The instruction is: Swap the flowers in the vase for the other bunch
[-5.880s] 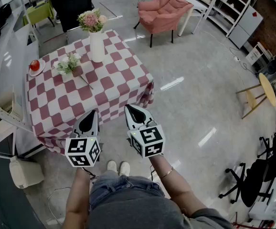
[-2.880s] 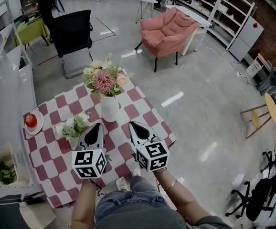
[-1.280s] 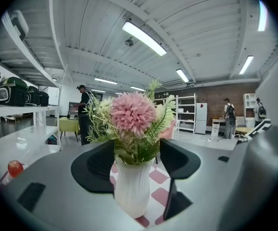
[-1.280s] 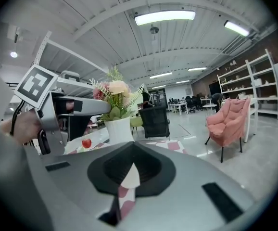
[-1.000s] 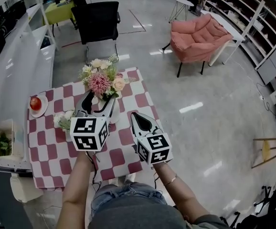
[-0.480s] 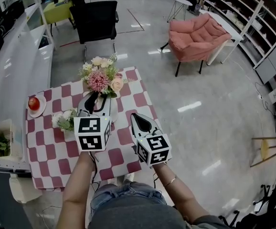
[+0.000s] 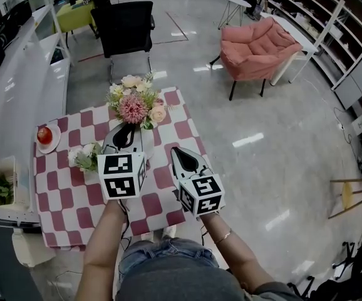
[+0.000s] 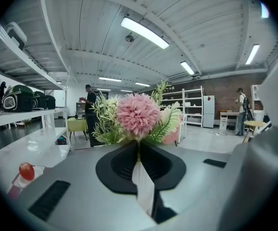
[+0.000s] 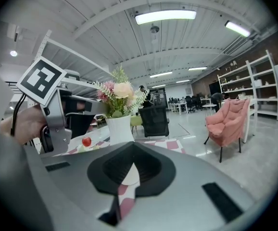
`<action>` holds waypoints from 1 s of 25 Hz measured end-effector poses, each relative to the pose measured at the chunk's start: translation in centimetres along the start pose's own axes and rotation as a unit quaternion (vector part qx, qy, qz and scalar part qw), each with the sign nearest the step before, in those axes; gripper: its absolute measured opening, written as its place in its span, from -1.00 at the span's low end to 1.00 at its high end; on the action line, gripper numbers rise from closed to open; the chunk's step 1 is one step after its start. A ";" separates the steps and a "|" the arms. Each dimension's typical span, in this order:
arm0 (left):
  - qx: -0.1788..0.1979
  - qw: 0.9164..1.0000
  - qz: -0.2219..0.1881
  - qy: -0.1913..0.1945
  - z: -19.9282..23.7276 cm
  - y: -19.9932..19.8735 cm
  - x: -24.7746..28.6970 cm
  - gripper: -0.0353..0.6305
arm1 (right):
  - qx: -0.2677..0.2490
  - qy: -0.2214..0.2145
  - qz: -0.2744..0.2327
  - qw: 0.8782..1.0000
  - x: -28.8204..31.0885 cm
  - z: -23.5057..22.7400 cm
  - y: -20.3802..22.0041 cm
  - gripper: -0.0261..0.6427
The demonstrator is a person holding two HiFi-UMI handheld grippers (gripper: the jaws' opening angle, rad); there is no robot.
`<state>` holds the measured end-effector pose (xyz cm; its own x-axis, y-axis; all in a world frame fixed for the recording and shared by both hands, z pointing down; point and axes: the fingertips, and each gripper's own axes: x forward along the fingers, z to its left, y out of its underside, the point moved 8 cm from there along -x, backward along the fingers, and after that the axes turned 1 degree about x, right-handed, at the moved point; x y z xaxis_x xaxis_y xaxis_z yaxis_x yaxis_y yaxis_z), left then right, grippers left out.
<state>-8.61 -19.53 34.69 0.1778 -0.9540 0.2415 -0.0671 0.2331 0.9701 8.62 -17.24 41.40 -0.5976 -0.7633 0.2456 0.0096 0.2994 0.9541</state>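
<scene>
Since the frame of a second ago the left claw (image 8: 138, 144) has been closing. Its jaws, then standing wide to either side of the vase mouth, are now meeting at the tips, and we are seeing a thin green sliver of stem pinched between them. The hand itself is keeping its place. The pink-and-cream bunch (image 8: 138, 114) is rising directly above and just beyond these tips, still seated in the white vase (image 7: 145, 146). The vase is standing upright beneath the claw's nose on the bench (image 7: 68, 199), which is wearing a red-and-white checked cloth.

The right claw (image 9: 133, 144) is hovering just to the right of the left one, level with it and apart from the vase. Its jaws are lying together, tip to tip, and are holding nothing. From its own view we are finding the vase ahead and slightly to the left, with the left claw's body reaching in from further left.

The other bunch (image 7: 84, 157), white with green leaves, is lying flat on the cloth just to the left of the left claw, near the vase foot. Further left again, a red apple (image 7: 44, 135) is sitting on a small plate (image 7: 54, 142). Beyond both claws, off the bench, a black chair (image 7: 124, 27) is standing straight ahead and a pink armchair (image 7: 259, 42) is standing ahead and to the right.
</scene>
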 end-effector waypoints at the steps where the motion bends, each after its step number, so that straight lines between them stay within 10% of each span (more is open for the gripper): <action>1: -0.003 1.000 -0.002 -0.002 0.0 0.0 -0.1 -0.81 | 0.000 -0.001 0.000 1.000 0.0 0.0 0.0 -0.89; 25: -0.047 0.993 -0.111 -0.012 0.0 -3.1 -1.9 -0.82 | -0.003 0.002 -0.010 1.000 -0.4 -0.7 -0.5 -0.89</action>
<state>-8.76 -18.46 31.22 0.1538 -0.9878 0.0230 0.0637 0.0331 0.9974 9.40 -17.47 40.92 -0.5949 -0.7709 0.2277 0.0023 0.2817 0.9595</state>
